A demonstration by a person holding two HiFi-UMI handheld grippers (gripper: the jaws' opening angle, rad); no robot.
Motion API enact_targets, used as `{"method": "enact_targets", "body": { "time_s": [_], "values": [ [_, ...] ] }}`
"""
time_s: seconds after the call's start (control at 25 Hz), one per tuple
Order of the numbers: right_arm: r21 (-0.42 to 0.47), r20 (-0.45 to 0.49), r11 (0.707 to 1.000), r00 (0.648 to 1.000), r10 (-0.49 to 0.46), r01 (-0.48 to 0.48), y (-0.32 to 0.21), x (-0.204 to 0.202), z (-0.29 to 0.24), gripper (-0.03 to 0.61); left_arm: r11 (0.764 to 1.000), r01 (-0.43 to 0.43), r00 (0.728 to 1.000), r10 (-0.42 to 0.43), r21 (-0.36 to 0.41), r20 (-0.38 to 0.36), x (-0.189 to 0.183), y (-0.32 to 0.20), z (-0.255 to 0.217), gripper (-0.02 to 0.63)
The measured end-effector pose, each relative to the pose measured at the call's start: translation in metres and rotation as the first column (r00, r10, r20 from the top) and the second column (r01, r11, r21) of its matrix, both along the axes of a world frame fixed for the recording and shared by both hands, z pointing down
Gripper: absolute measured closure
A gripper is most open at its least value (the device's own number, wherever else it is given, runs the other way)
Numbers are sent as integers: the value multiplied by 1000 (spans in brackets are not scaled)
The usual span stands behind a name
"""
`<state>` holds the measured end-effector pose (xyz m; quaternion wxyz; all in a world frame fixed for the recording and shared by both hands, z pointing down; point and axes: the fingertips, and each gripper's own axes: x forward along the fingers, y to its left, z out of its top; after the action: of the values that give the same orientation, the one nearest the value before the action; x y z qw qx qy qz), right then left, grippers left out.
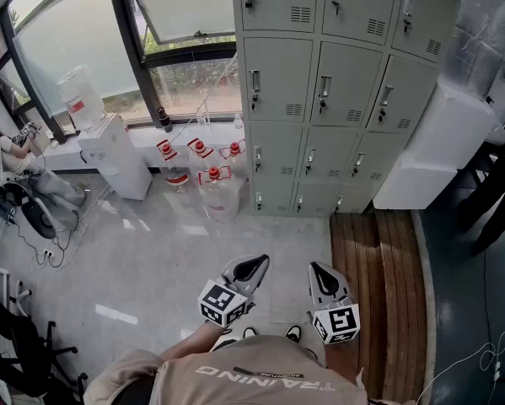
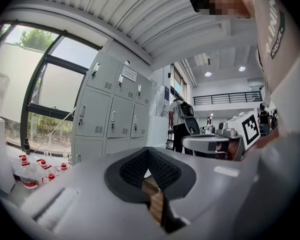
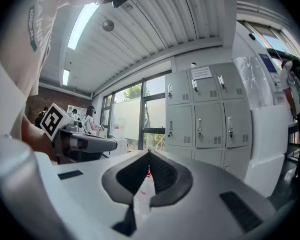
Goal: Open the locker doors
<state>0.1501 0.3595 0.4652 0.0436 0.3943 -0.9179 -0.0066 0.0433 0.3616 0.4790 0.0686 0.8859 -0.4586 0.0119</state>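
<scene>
Pale grey sheet-metal locker bank (image 1: 319, 91) stands far, well apart. Left gripper (image 1: 254, 265) and right gripper (image 1: 318, 273) both pinched together, empty. Doors (image 1: 277, 78) probably light but stiff; pinch the small silver handles (image 1: 255, 81).

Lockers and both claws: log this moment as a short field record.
lockers: grey, every visible door shut
left claw: shut, empty, well short of the lockers
right claw: shut, empty, well short of the lockers
water bottles: red-capped, standing just left of the lockers
task state: no door opened yet
</scene>
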Motion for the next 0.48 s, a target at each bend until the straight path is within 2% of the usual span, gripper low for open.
{"method": "enact_targets", "body": {
  "time_s": [0.48],
  "values": [
    [-16,-28,1000,999,26,-27,-21,-40,14,568,1000,6,1000,-6,-22,10,-53,-3,20,607]
  ]
}}
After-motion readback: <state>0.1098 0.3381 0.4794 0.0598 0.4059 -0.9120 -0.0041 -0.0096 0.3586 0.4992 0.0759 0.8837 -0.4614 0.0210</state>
